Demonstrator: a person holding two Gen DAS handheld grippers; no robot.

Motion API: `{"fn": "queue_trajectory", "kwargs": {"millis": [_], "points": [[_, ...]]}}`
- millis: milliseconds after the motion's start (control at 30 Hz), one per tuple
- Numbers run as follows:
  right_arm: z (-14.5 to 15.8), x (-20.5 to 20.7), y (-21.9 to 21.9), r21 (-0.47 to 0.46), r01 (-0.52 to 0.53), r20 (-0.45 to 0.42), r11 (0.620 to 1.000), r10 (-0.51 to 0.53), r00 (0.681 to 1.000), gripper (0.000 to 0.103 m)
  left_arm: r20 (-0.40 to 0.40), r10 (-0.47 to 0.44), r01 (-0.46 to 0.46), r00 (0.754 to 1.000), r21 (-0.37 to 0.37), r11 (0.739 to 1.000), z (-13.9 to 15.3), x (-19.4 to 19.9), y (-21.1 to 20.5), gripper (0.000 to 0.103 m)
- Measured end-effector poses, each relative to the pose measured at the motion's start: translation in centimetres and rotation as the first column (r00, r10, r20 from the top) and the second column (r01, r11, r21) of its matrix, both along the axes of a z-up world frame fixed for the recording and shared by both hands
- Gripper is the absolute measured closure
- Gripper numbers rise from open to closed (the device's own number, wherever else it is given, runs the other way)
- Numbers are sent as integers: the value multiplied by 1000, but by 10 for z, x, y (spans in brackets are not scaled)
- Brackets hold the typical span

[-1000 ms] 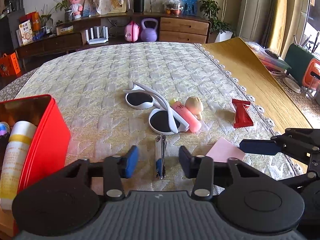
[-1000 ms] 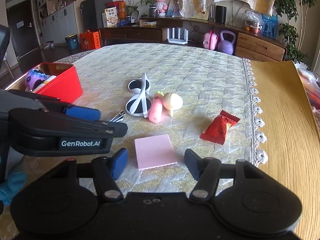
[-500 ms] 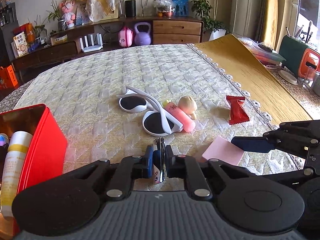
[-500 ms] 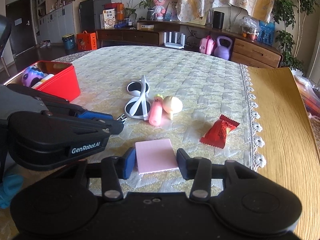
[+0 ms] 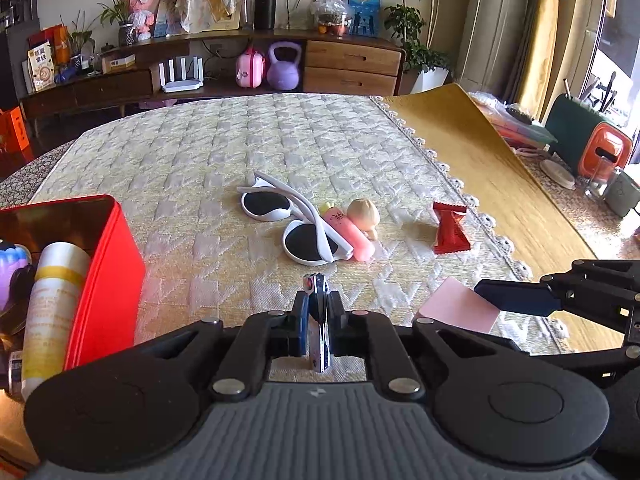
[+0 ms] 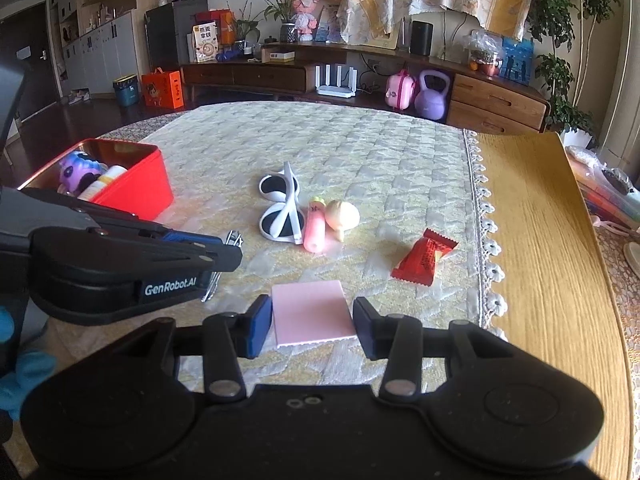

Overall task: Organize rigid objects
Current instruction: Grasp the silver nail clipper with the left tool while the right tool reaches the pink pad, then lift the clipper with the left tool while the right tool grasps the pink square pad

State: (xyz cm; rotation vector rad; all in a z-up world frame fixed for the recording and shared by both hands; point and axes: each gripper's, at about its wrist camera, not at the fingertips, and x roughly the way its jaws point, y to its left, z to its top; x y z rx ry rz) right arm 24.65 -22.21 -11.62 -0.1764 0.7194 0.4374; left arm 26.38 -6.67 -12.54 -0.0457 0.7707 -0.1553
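My left gripper [image 5: 318, 312] is shut on a small metal nail clipper [image 5: 318, 320], held edge-up just above the quilted cloth. In the right wrist view the clipper's tip [image 6: 234, 238] sticks out of that gripper. My right gripper [image 6: 312, 328] is shut on a flat pink pad [image 6: 310, 312], its blue pads against both side edges; the pad [image 5: 456, 306] also shows at the right of the left wrist view. White sunglasses [image 5: 296, 224], a pink tube [image 5: 348, 232], a peach toy [image 5: 363, 214] and a red packet [image 5: 450, 228] lie ahead on the cloth.
A red tin box [image 5: 112, 272] stands at the left, holding a white-and-yellow bottle [image 5: 56, 300] and a purple toy [image 6: 80, 170]. The cloth's lace edge [image 6: 486, 240] runs along the right, with bare wood table [image 6: 540, 260] beyond. A sideboard stands behind the table.
Both grippers have closed, the left on the nail clipper and the right on the pink pad. Since then both have risen a little with what they hold.
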Motion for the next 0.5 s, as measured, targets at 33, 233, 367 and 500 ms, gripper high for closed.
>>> {"fn": "queue_trajectory", "kwargs": {"millis": [33, 233, 367, 500], "points": [[4, -3, 1, 1, -3, 3, 1000, 3, 1000, 59, 1, 1, -1, 1000, -5, 1000, 3, -3, 1, 94], [22, -22, 3, 11, -13, 25, 1000, 13, 1000, 59, 19, -7, 7, 1000, -12, 1000, 18, -19, 7, 98], [29, -32, 3, 3, -13, 39, 1000, 13, 999, 59, 25, -4, 4, 1000, -7, 1000, 23, -28, 12, 98], [27, -36, -4, 26, 6, 22, 1000, -6, 1000, 59, -9, 12, -12, 1000, 8, 1000, 18, -30, 16, 97]]}}
